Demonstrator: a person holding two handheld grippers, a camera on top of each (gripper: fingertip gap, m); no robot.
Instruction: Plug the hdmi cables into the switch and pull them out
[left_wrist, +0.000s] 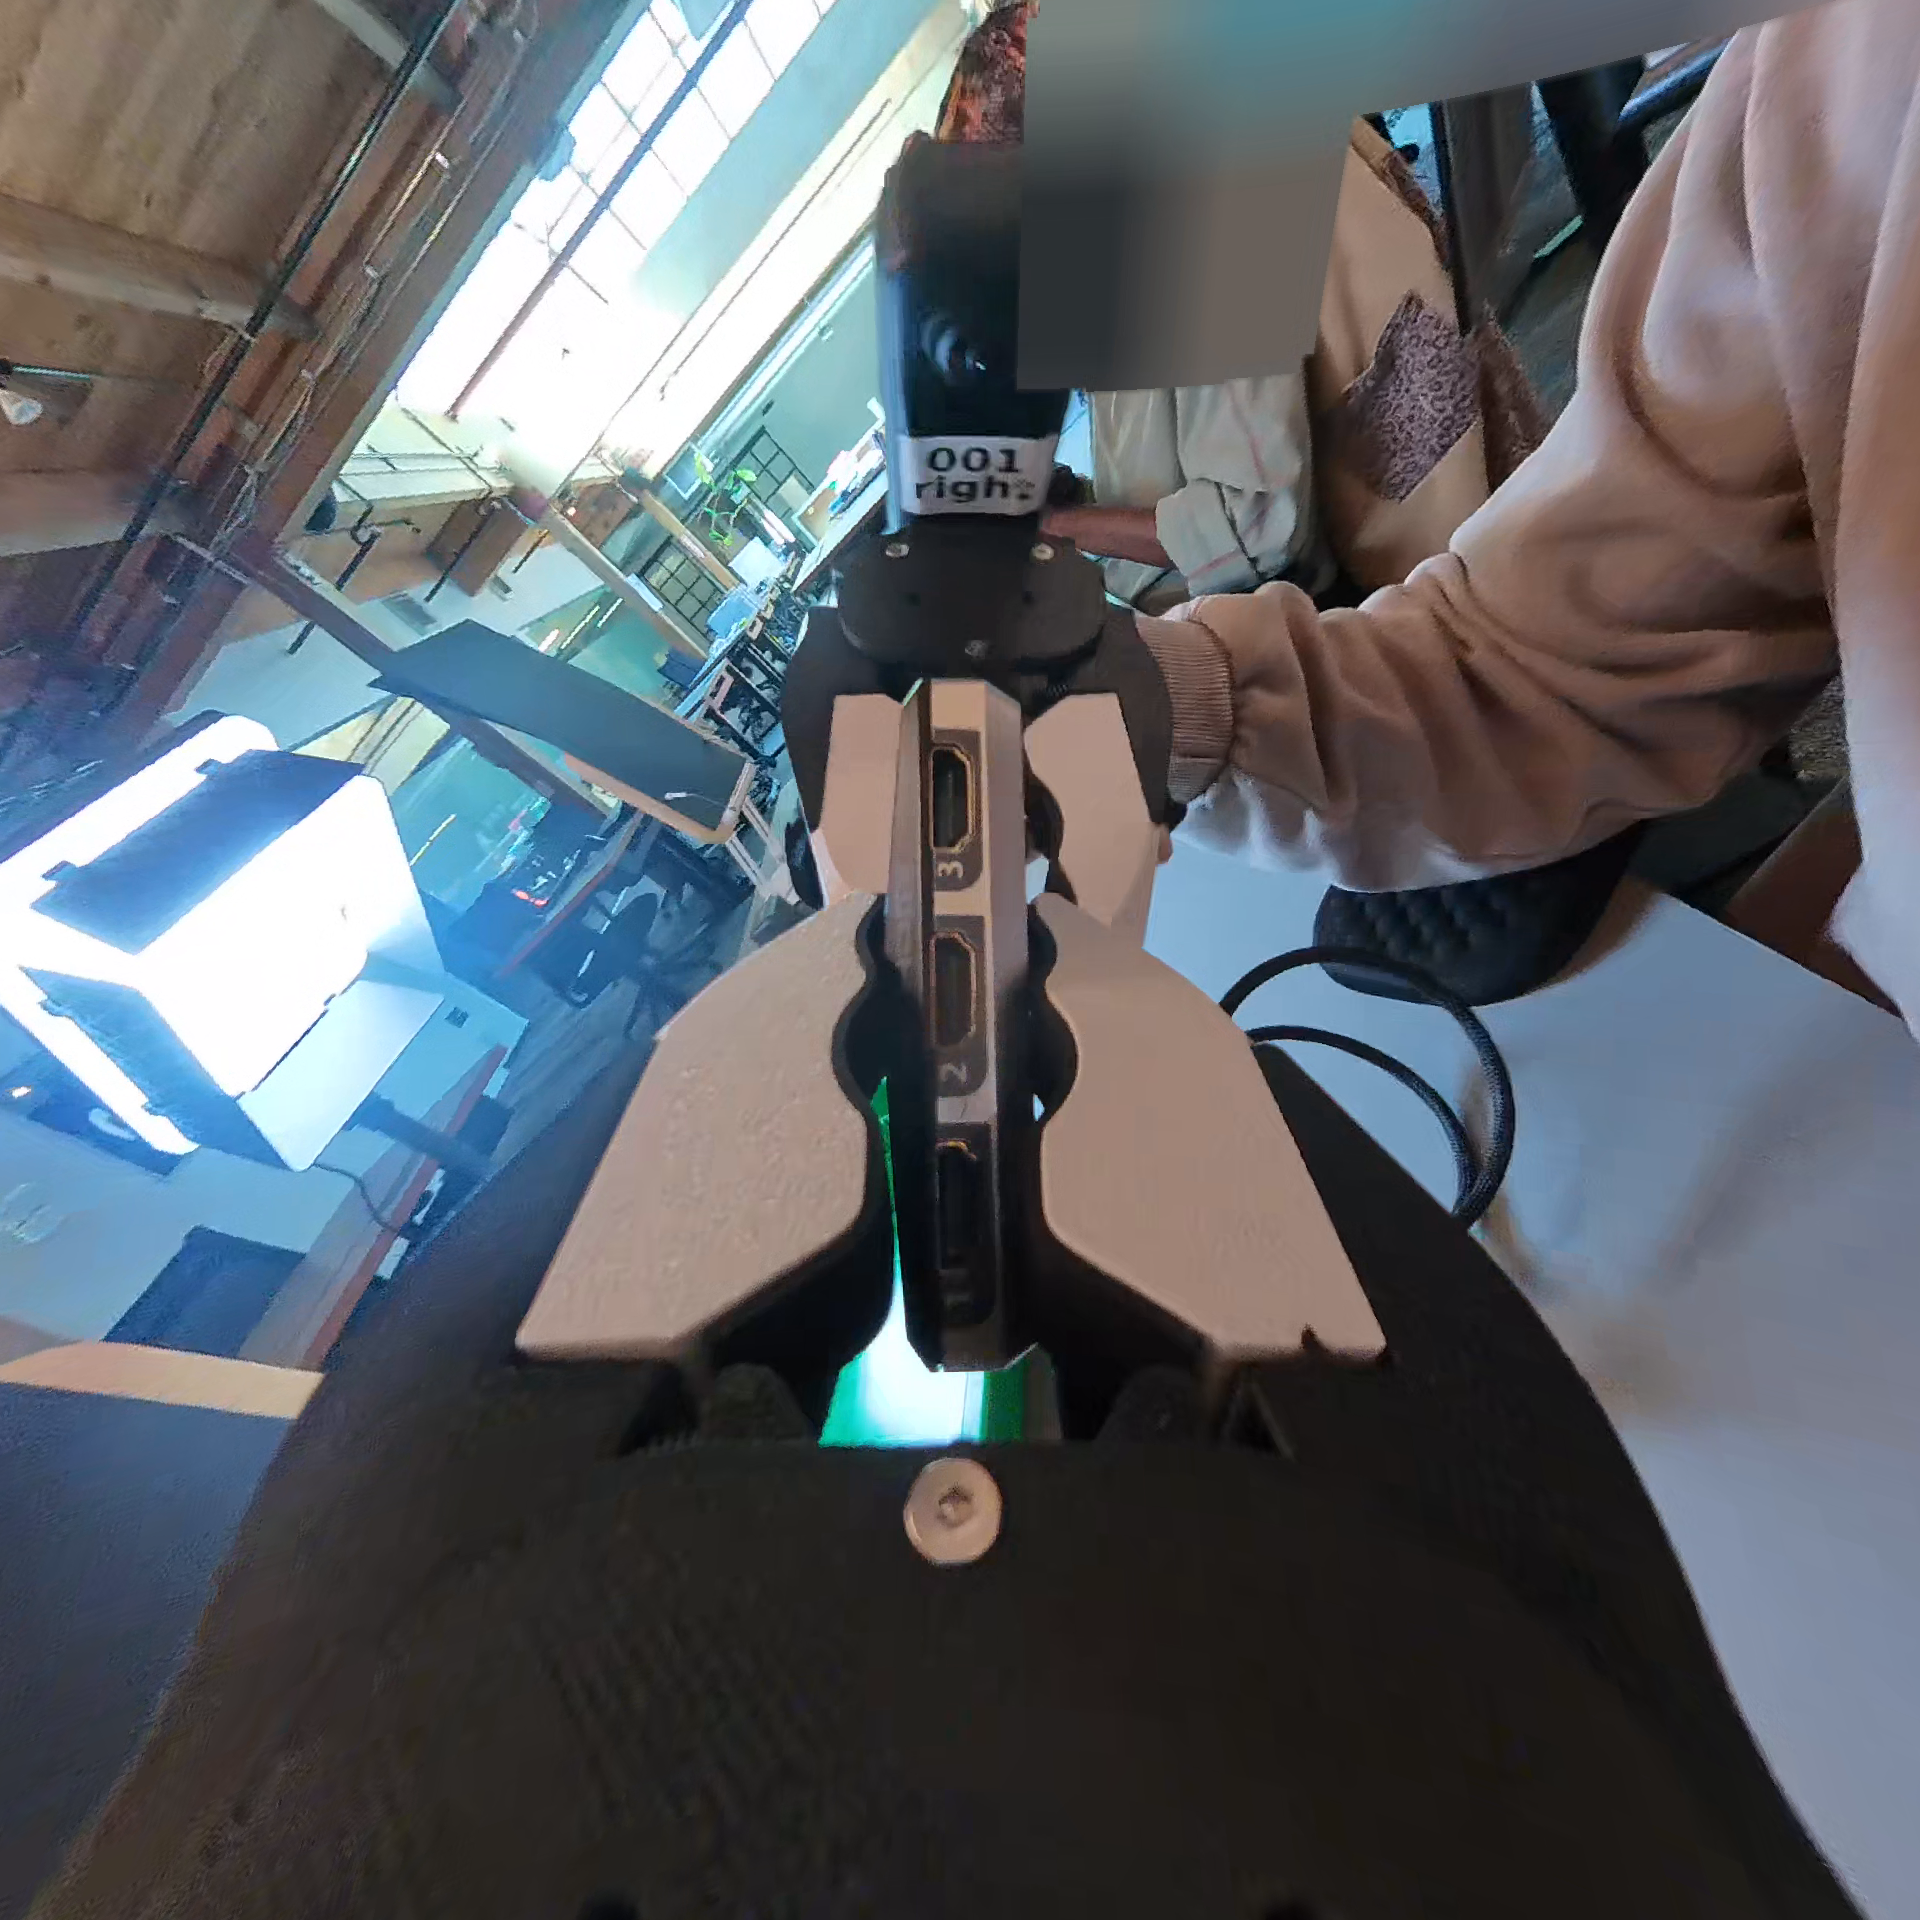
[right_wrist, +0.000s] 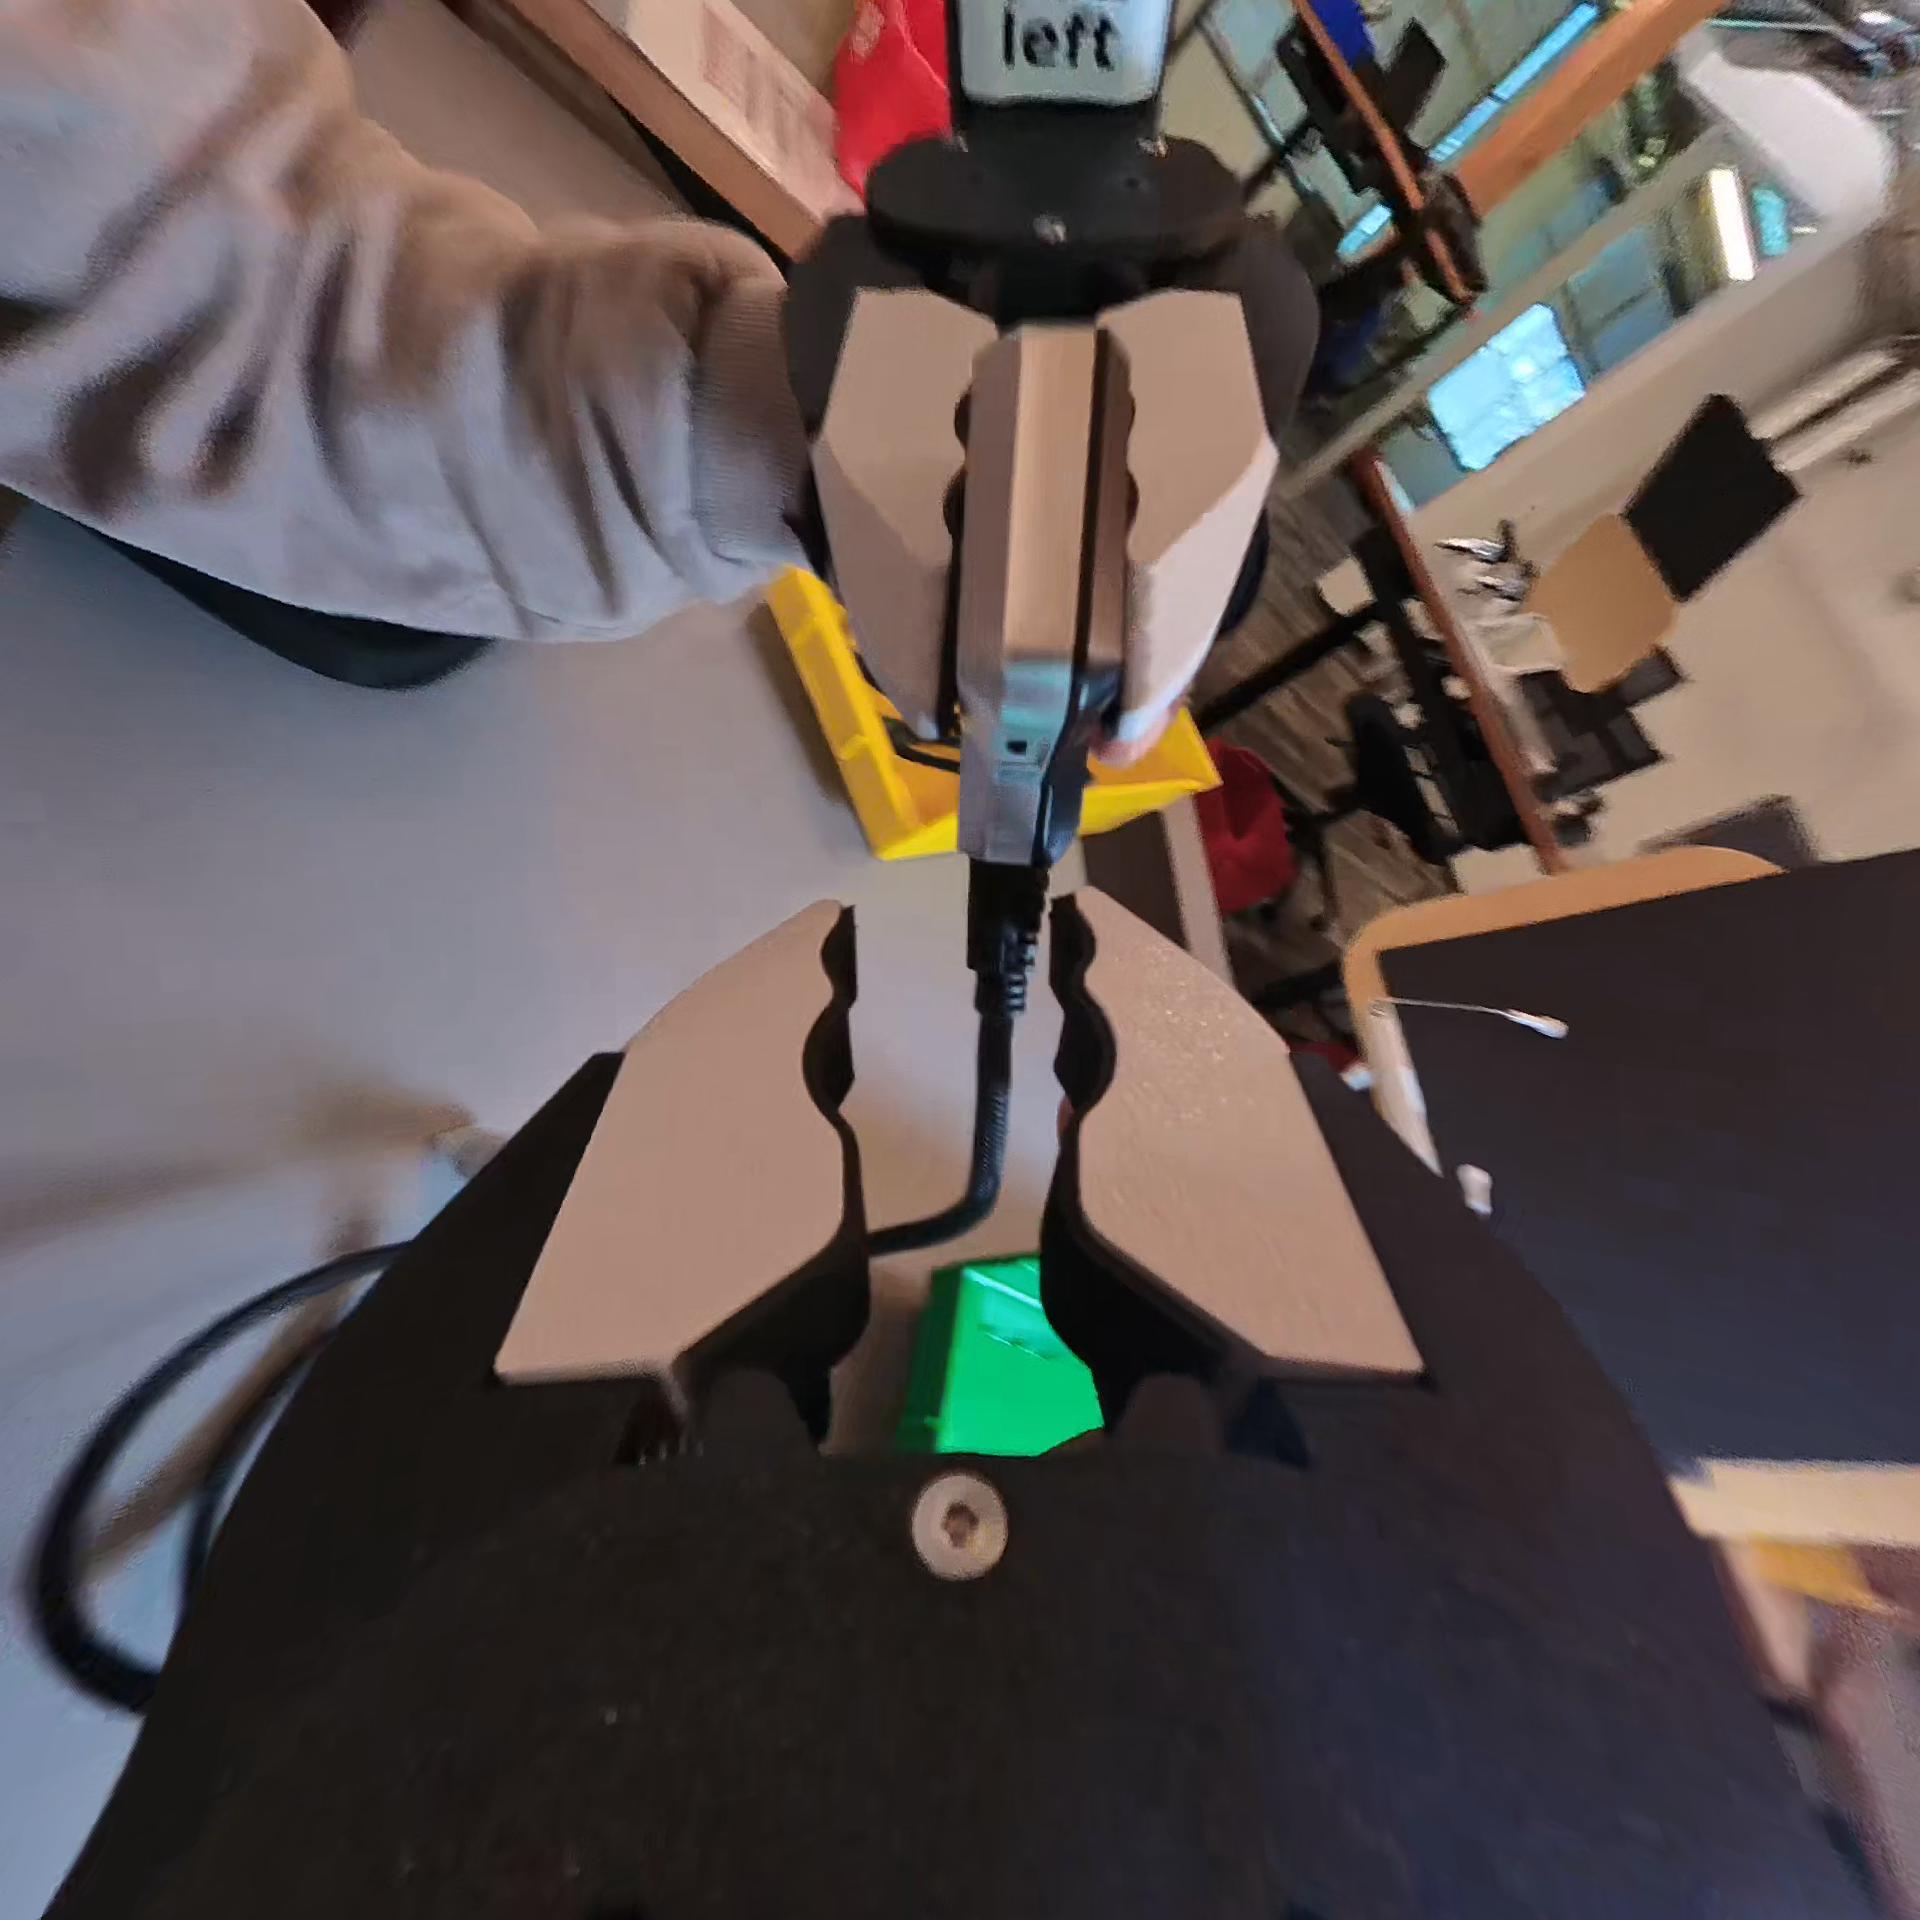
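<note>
My left gripper (left_wrist: 956, 925) is shut on the HDMI switch (left_wrist: 961, 1049), a slim grey and black box held edge-up. Its three numbered ports face the left wrist camera and are empty. In the right wrist view the switch (right_wrist: 1039, 520) sits between the left gripper's white fingers (right_wrist: 883, 499). A black HDMI plug (right_wrist: 1006, 935) is seated in its near end. My right gripper (right_wrist: 956, 914) is open, its fingers on either side of the plug without touching it. The black cable (right_wrist: 992, 1101) runs down and off to the left. The cable (left_wrist: 1475, 1060) also shows in the left wrist view.
A white table (right_wrist: 312, 883) lies below. A yellow bin (right_wrist: 894, 769) sits behind the switch and a green bin (right_wrist: 997, 1361) under my right gripper. A black-topped table (right_wrist: 1662, 1143) stands to the right. A person's sleeve (right_wrist: 364, 364) reaches in from the left. Across from one pair of fingers to the other is roughly 4 centimeters.
</note>
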